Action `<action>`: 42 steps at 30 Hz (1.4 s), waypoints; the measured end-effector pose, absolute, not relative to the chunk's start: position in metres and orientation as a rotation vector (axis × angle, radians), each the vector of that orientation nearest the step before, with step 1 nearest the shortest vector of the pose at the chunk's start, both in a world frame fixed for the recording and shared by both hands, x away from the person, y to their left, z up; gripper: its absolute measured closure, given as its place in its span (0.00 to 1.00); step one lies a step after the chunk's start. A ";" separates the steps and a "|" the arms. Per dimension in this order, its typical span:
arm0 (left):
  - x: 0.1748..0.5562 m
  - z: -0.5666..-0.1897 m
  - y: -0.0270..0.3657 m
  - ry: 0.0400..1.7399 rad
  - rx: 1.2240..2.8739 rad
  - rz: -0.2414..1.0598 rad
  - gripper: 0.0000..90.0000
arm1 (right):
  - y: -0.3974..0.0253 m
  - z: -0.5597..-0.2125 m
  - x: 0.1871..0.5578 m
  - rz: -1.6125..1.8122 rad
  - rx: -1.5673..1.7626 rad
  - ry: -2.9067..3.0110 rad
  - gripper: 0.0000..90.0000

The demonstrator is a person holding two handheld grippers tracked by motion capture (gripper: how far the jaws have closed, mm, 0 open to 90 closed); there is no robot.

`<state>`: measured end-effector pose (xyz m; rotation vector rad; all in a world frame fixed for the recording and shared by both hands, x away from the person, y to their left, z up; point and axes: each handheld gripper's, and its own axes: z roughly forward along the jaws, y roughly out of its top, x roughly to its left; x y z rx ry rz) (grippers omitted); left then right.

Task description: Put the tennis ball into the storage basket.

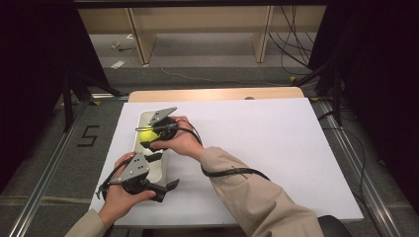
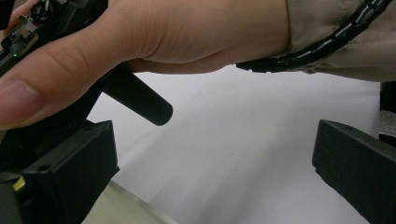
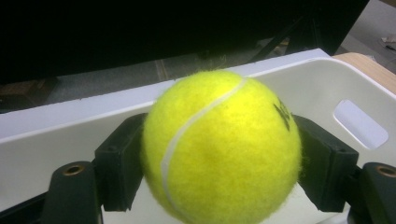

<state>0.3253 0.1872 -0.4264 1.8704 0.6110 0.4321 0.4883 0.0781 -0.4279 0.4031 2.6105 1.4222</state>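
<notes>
Both tongs are at work near the left side of the worktop (image 1: 257,143), which is covered by a white sheet. Right tongs (image 3: 219,158) are clamped on a yellow tennis ball (image 3: 222,147), one black jaw pressed to each side at about its widest part, which looks like a secure hold for a round thing that could otherwise roll away. In the high view the ball (image 1: 146,136) sits within the outline of a long white tray (image 1: 159,170); the right gripper view shows the tray's wall (image 3: 322,81) and a handle slot just behind it, but I cannot tell whether the ball rests on the tray floor or hangs a little above it. Left tongs (image 1: 168,190) stand wide apart and hold nothing, hovering at the near end of the tray; their own view looks across bare white sheet, with the right hand (image 2: 154,37) close in front and a sliver of tray rim (image 2: 126,207) at the bottom. That position suggests the left tongs stay close to steady the tray, though they do not appear to touch it.
</notes>
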 end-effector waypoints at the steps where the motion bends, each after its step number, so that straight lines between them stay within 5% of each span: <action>1: 0.325 -0.426 0.187 0.611 1.871 0.431 0.00 | 0.078 -0.428 0.488 1.420 0.403 2.613 0.30; 42: 0.325 -0.426 0.187 0.609 1.868 0.429 0.00 | 0.080 -0.437 0.490 1.390 0.415 2.645 0.29</action>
